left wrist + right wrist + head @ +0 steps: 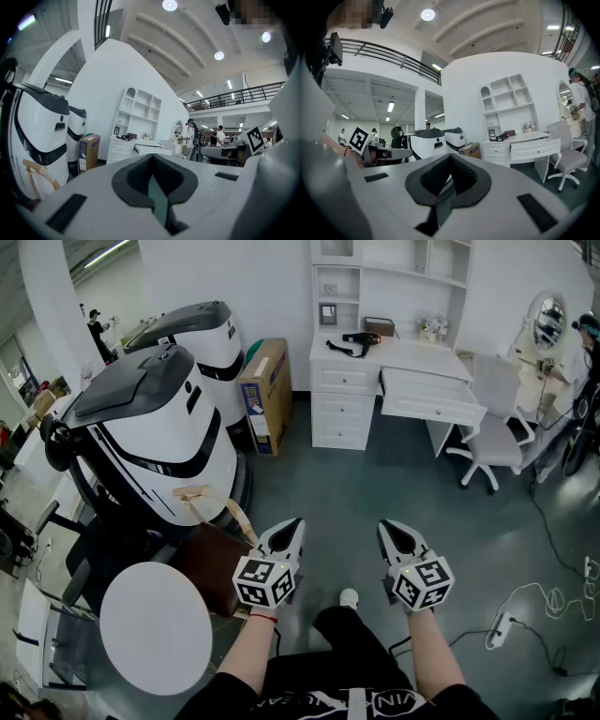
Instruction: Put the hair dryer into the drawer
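A black hair dryer (353,343) lies on top of the white desk (412,358) at the far side of the room; it also shows small in the left gripper view as the hair dryer (125,137) and in the right gripper view as the hair dryer (502,137). The desk's wide drawer (430,397) stands pulled open, and it shows as the drawer (536,148) in the right gripper view. My left gripper (287,530) and right gripper (396,533) are held side by side low in front of me, far from the desk. Both are shut and hold nothing.
Two large white-and-black machines (164,437) stand at the left, a cardboard box (264,395) beside them. A white swivel chair (500,437) is by the desk. A round white tabletop (155,626) and a brown seat (214,563) are near my left. Cables (534,606) lie at right.
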A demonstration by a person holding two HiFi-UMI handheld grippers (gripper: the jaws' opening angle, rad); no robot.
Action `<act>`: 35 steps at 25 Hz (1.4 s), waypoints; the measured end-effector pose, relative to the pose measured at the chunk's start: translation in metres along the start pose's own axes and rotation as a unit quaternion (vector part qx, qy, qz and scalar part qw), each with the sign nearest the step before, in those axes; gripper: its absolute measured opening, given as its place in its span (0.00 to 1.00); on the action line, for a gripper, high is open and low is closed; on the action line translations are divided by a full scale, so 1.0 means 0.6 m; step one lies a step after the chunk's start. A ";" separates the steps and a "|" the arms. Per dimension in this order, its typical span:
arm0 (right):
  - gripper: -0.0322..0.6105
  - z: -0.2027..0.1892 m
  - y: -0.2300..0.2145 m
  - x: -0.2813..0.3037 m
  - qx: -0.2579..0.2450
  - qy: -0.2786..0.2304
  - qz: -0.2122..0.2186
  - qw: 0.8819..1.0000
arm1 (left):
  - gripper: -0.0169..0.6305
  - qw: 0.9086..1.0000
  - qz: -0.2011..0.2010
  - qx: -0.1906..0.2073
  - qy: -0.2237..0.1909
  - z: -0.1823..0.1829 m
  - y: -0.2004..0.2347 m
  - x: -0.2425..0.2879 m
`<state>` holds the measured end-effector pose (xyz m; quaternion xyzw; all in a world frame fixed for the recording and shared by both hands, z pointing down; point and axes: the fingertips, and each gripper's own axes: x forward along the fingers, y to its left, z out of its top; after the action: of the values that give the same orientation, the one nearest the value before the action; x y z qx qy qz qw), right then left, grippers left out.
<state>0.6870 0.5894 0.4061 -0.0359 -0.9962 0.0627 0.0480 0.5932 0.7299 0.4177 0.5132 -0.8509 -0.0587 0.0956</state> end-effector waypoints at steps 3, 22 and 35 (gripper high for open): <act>0.06 0.001 -0.043 0.032 0.002 -0.004 -0.003 1.000 | 0.03 1.000 0.001 0.013 -0.001 0.006 0.013 0.050; 0.06 0.029 -0.352 0.290 0.026 0.031 0.008 0.999 | 0.03 0.999 0.034 -0.003 0.013 0.056 0.142 0.401; 0.06 0.034 -0.497 0.387 0.061 0.022 -0.002 0.998 | 0.03 0.999 0.037 0.003 0.025 0.087 0.174 0.575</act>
<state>0.4350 0.3099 0.4454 -0.0319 -0.9893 0.1226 0.0722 0.3346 0.4737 0.4231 0.4827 -0.8670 -0.0397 0.1173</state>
